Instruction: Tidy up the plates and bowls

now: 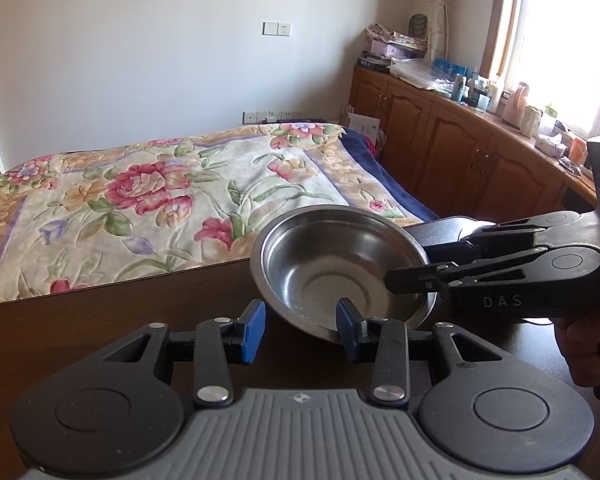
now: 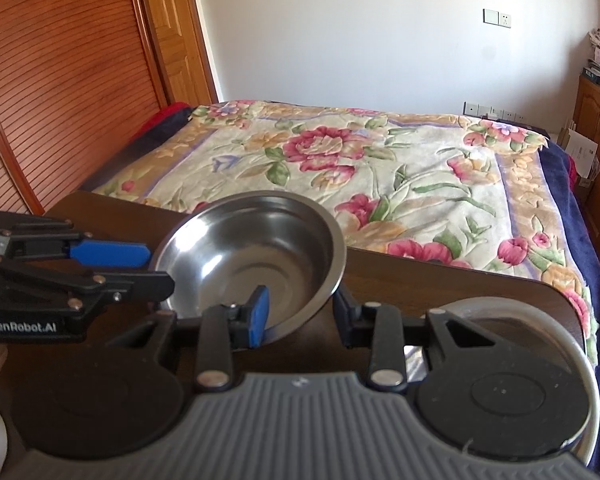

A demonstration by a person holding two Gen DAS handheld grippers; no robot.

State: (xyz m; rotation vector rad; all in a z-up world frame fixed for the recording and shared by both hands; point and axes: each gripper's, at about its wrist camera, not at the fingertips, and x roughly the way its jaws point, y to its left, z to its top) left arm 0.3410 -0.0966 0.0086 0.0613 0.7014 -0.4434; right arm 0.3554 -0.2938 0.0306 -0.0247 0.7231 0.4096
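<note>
Left wrist view: my left tool (image 1: 300, 330) is wide, its right pad inside the steel bowl (image 1: 332, 264), left pad outside, clear of the rim. The right tool (image 1: 410, 280) comes in from the right, clamped on the bowl's rim.

Right wrist view: right tool (image 2: 300, 314) grips the tilted bowl (image 2: 256, 256) above the worktop (image 2: 440, 276); a steel plate (image 2: 548, 320) lies under its right side. Left tool (image 2: 156, 268) straddles the bowl's left rim.

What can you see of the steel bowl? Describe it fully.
The steel bowl is round, shallow and empty, with a shiny inside and a flat rolled rim. It sits tilted over the dark wooden table, in front of a bed. The left tongs straddle its near rim and the right tongs straddle its rim on another side. Which pair actually grips it is unclear.
</note>
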